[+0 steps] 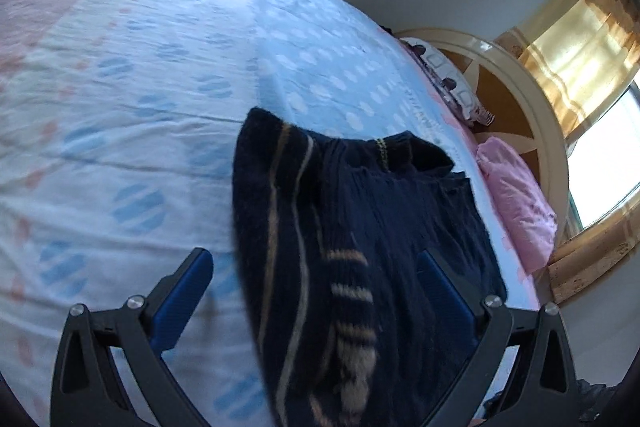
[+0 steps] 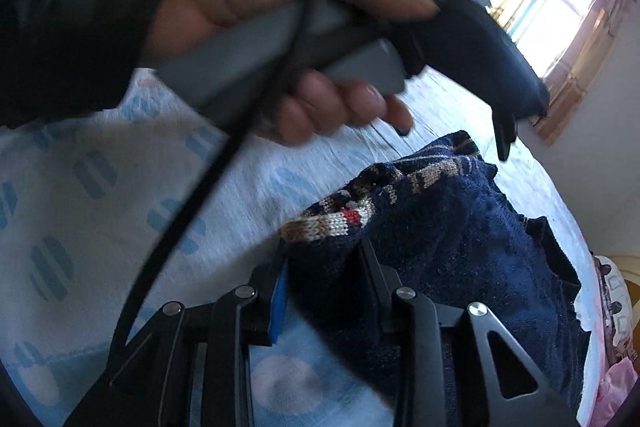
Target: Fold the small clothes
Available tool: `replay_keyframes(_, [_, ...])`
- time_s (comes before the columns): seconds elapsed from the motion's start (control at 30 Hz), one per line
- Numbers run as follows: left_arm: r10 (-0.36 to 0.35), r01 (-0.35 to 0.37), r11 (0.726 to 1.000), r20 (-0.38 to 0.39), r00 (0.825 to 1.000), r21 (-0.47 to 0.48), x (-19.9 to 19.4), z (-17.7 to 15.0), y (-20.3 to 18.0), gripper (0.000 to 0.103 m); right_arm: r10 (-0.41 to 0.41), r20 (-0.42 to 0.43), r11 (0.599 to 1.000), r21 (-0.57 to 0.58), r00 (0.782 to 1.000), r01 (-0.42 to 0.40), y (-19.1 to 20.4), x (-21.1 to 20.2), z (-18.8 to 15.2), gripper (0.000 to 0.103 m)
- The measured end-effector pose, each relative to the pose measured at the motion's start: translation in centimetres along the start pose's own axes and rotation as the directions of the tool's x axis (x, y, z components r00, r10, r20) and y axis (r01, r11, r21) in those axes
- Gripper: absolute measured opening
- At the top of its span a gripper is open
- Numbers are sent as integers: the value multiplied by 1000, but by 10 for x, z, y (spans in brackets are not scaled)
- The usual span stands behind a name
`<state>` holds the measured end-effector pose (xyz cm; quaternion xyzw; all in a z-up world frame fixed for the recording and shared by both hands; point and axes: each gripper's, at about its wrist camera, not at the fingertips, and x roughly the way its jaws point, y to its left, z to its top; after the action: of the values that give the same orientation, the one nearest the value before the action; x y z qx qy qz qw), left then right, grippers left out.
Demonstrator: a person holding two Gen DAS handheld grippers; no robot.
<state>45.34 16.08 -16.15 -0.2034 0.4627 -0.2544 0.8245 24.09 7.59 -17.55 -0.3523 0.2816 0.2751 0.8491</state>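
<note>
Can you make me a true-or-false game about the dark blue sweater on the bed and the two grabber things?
1. The sweater is dark blue with tan stripes. True.
2. The sweater lies on a wooden floor. False: it lies on a bedsheet with a light blue and pink pattern.
3. The left gripper has its fingers spread wide apart. True: sweater cloth lies between them, but the pads do not press it.
4. The right gripper has nothing between its fingers. False: a fold of the sweater's patterned edge sits pinched between them.
5. A pink pillow lies near the headboard. True.
6. The window is covered by black curtains. False: the curtains are golden yellow.
</note>
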Motion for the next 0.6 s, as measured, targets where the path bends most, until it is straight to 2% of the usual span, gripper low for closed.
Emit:
replay_keyframes(0.17, [11, -10, 1000, -13, 1000, 22, 10, 2, 3, 103, 4, 3, 1000, 3, 1000, -4, 0, 0, 0, 31])
replay_keyframes(0.23, [-3, 3, 1000, -7, 1000, 30, 10, 1, 2, 99, 6, 6, 1000, 4, 1000, -6, 3, -5, 0, 30])
replay_keyframes(0.27, [-31, 31, 999, -5, 1000, 31, 10, 1, 3, 77, 10, 7, 1000, 5, 1000, -10, 3, -5, 0, 27])
replay_keyframes(0.3, [-44, 44, 999, -12, 999, 30, 11, 0, 3, 34, 13, 7, 1000, 6, 1000, -13, 2, -6, 1, 24])
replay_keyframes(0.33, [-34, 35, 999, -16, 999, 30, 11, -1, 3, 20, 16, 8, 1000, 15, 1000, -16, -1, -8, 1, 18])
replay_keyframes(0.37, [-34, 34, 999, -10, 999, 29, 10, -2, 3, 19, 21, 12, 999, 31, 1000, -21, -4, -11, 1, 15])
replay_keyframes(0.47, [-10, 10, 1000, 10, 1000, 25, 7, -3, 1, 18, 41, 26, 995, 86, 999, -43, -17, -18, 0, 12])
replay_keyframes(0.6, [11, -11, 1000, 38, 999, 3, 6, -2, -4, 15, 41, 34, 994, 103, 999, -44, -23, -27, -3, 11])
